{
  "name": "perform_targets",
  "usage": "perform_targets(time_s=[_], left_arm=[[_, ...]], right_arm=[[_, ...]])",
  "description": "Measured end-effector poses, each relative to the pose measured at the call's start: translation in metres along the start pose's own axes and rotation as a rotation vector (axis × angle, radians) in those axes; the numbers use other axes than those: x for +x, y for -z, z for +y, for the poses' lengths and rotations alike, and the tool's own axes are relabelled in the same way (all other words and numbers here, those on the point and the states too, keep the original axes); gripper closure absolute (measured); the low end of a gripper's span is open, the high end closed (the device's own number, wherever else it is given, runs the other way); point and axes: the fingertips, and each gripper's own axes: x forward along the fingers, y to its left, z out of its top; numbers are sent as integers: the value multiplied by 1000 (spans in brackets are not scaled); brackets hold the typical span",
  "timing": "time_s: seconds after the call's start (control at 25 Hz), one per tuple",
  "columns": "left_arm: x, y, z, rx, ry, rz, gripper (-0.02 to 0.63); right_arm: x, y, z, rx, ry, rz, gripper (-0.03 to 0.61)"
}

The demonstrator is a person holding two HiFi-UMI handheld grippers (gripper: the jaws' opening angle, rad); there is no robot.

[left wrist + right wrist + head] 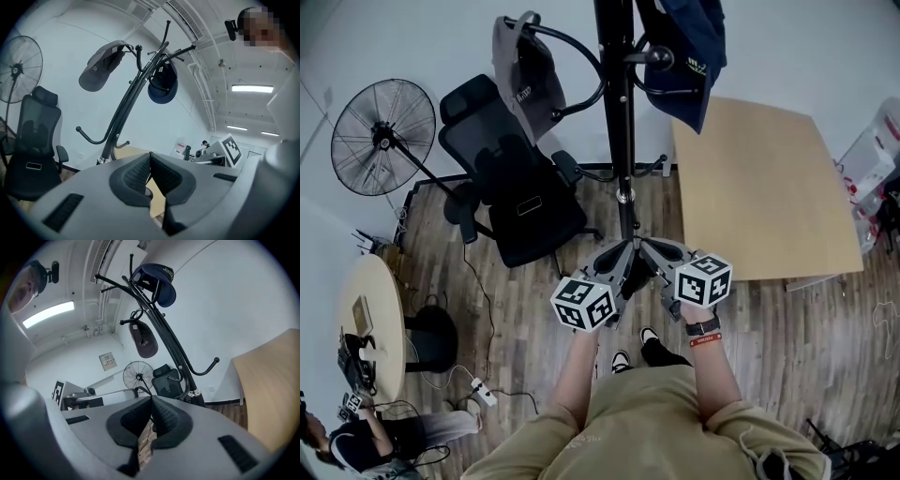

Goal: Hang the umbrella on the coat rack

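Just short of the coat rack [623, 141]: my left gripper [612, 265] and right gripper [664, 255], both clenched, pads together, nothing between them. In the head view the rack's top is cut off and its foot is hidden behind my grippers. The gripper views show its hooks: a grey cap [101, 65] on one, a navy hat [157, 280], possibly a bucket hat, on another. Wooden table [769, 187] is just right of the pole.

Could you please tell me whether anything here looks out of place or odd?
Nothing is spilled or damaged, but no umbrella shows in any view. The left gripper and right gripper are both shut on nothing, and the coat rack holds a grey cap and a navy hat.
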Motion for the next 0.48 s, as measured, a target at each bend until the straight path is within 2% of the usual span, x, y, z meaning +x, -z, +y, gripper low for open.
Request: perform_targets(time_s=[0.48], left_arm=[[28,11,28,-8,-28,29,589]], right_arm=[[19,1,-38,24,35,20,561]])
